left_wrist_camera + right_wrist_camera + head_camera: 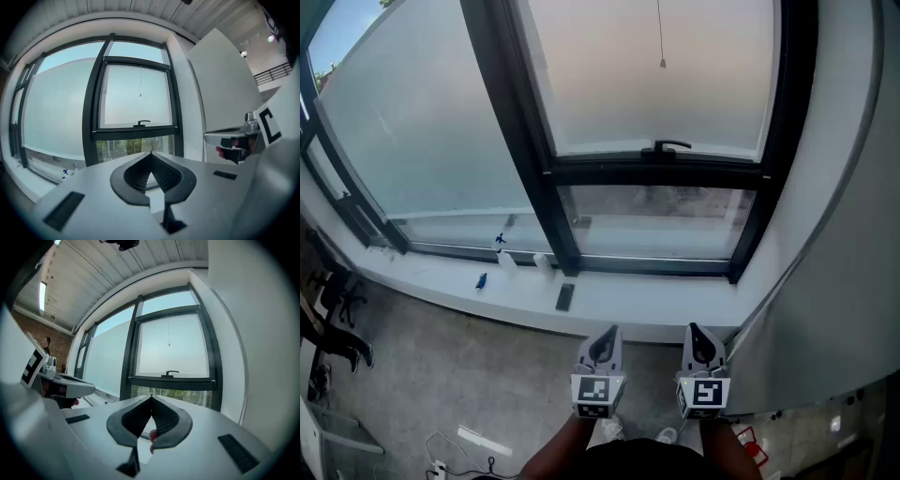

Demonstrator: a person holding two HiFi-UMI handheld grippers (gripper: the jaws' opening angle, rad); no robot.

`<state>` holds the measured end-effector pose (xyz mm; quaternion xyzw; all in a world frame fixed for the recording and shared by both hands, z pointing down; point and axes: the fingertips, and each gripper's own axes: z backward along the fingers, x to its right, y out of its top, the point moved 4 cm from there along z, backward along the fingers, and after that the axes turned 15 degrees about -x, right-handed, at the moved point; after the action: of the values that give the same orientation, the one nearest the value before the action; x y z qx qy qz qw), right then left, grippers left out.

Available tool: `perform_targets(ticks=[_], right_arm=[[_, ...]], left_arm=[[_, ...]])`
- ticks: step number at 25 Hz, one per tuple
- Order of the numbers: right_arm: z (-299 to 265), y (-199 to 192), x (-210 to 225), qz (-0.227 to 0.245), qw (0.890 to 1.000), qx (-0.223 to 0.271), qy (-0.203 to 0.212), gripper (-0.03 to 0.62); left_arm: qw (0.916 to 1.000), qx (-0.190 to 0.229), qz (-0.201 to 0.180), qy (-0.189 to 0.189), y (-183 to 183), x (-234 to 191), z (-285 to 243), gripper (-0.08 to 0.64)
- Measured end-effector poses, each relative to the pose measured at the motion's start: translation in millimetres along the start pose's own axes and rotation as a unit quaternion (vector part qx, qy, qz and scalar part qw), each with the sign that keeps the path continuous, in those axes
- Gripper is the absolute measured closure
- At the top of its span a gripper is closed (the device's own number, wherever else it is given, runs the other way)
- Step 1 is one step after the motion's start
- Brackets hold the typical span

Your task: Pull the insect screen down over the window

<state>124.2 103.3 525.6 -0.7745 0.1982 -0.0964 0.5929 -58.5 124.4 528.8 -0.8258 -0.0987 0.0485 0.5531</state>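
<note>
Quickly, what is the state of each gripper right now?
Left gripper: jaws shut, holding nothing.
Right gripper: jaws shut, holding nothing.

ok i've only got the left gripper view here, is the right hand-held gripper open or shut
Observer: Shut. In the right gripper view, the right hand-held gripper has its jaws together with nothing between them.
Operator: anything on the sill i can't see
Observer: Yes. The head view shows a dark flat object lying on the sill.
Operator: and how are the two grippers placed
Observer: In the head view, the left hand-held gripper sits beside the right one. Both are short of the sill, over the floor.
</note>
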Motion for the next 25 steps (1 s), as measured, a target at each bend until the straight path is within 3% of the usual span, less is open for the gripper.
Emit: perform_targets(ticks=[12,23,25], right_arm=[[-4.3,3.8,-5.3,-0.007,1.0,0.006,0.015,0.588],[-20.9,4.2,-21.3,-0.011,1.0,-0.009,0.013,0.588],[-25.9,6.5,-26.5,-0.009,1.0,-0.007,0.012,0.588]], left_arm=[[1.0,0.002,-0.005,-0.007,-2.9,-8.7,-4.5,0.557],[0.9988,-0.026,-0.041,0.007,-12.2,-38.1,-8.5,0.557],[0.9999,-0.01,-0.008,-0.004,-6.3,-42.7,-9.1,0.557]])
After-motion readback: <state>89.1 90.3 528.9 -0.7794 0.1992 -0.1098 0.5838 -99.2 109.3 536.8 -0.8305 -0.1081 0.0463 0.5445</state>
